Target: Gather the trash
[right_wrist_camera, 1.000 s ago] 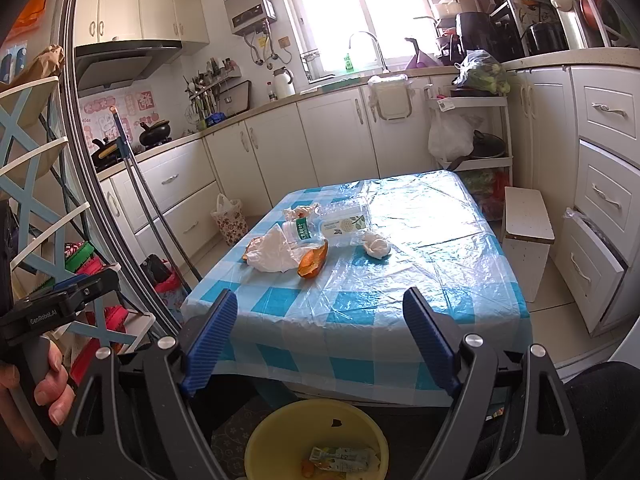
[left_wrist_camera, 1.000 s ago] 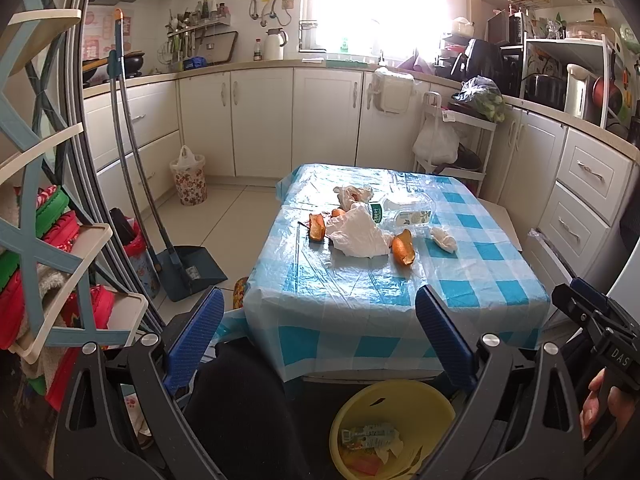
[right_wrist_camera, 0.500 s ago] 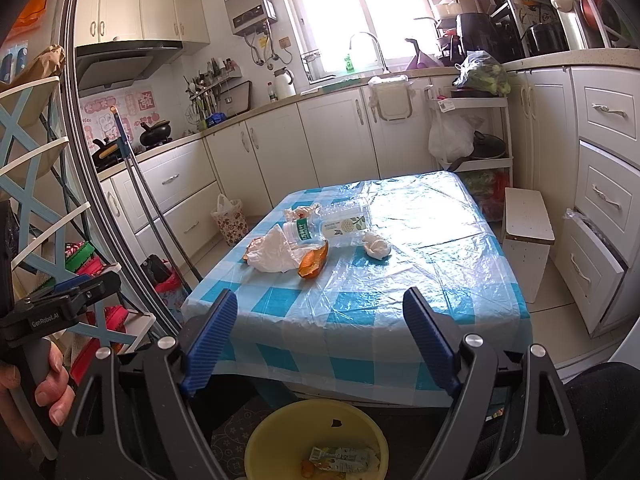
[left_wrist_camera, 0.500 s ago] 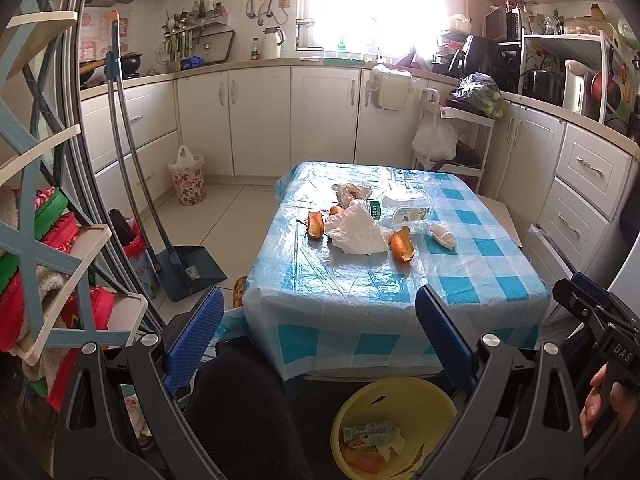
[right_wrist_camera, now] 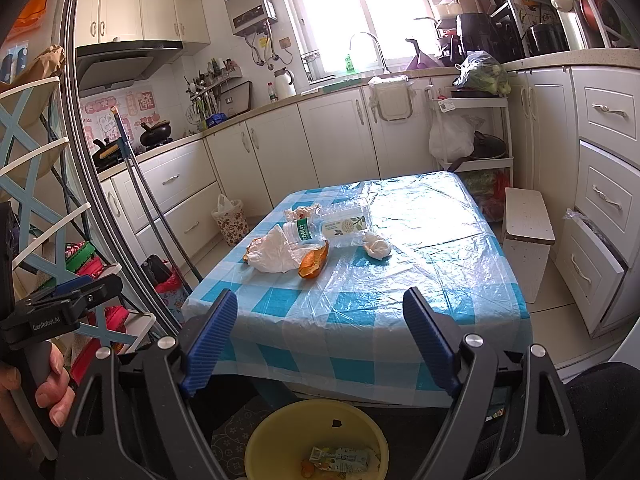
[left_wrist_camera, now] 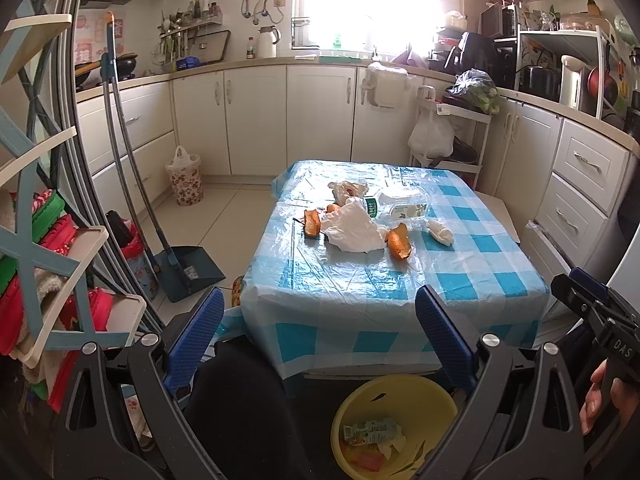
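My next job, I think, is to reach out over the surface (left_wrist_camera: pixel 400 296) and pick up one piece of trash, then drop it in the yellow bucket (left_wrist_camera: pixel 424 396) on the floor below my grippers, at 6 o'clock. The trash sits in a little pile far from me, at 12 o'clock: a white plastic bag (left_wrist_camera: pixel 354 230), an orange peel (left_wrist_camera: pixel 399 242), a squashed clear bottle (left_wrist_camera: pixel 400 206) and a crumpled tissue (left_wrist_camera: pixel 440 234). I should go for the near peel first, come down slowly, and pinch it in the middle so it won't slip. My left gripper (left_wrist_camera: pixel 316 340) is spread wide and holds nothing. My right gripper (right_wrist_camera: pixel 318 340) is spread wide too, touching nothing.
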